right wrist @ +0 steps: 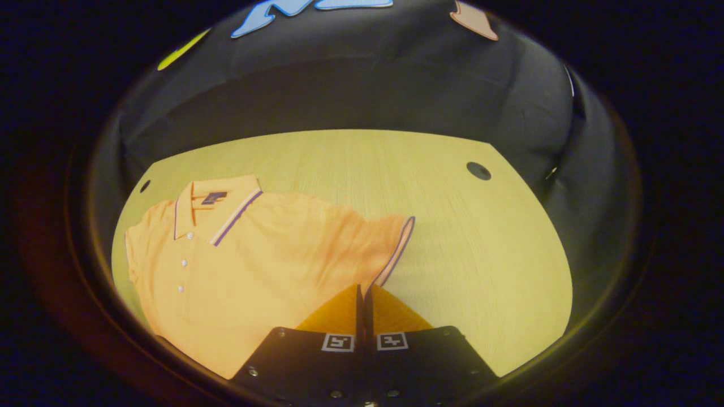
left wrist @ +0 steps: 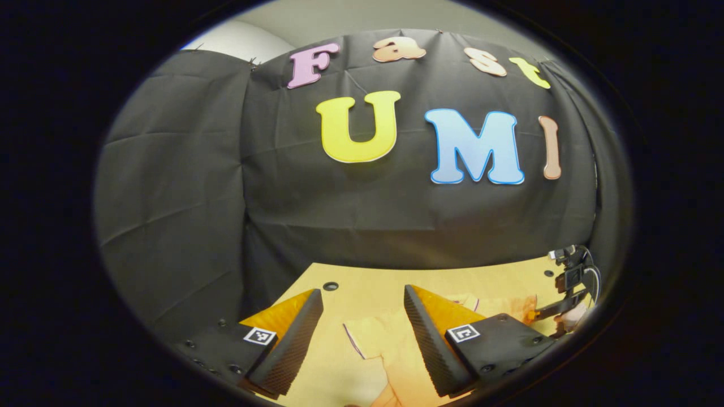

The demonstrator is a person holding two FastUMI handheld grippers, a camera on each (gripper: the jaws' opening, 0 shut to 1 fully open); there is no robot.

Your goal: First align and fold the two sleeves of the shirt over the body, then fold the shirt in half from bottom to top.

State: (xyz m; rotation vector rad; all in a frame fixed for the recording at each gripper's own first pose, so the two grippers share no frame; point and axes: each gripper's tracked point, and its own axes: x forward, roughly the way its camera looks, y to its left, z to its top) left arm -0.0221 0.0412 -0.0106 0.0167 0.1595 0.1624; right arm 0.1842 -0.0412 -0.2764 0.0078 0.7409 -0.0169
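An orange polo shirt (right wrist: 249,260) lies face up on the wooden table (right wrist: 481,243), collar at the far left and buttons down the front. Its right sleeve (right wrist: 379,237), trimmed with a dark stripe, stretches toward my right gripper (right wrist: 362,289). That gripper's jaws stand shut on the sleeve's near corner. In the left gripper view, my left gripper (left wrist: 363,291) hangs open above the shirt (left wrist: 384,345), with nothing between its fingers. Farther right in that view, the right gripper (left wrist: 557,308) shows low over the cloth.
Black cloth walls close off the table's far and side edges. Round holes (right wrist: 478,170) sit near the table's far corners. Bare wood stretches to the right of the shirt in the right gripper view.
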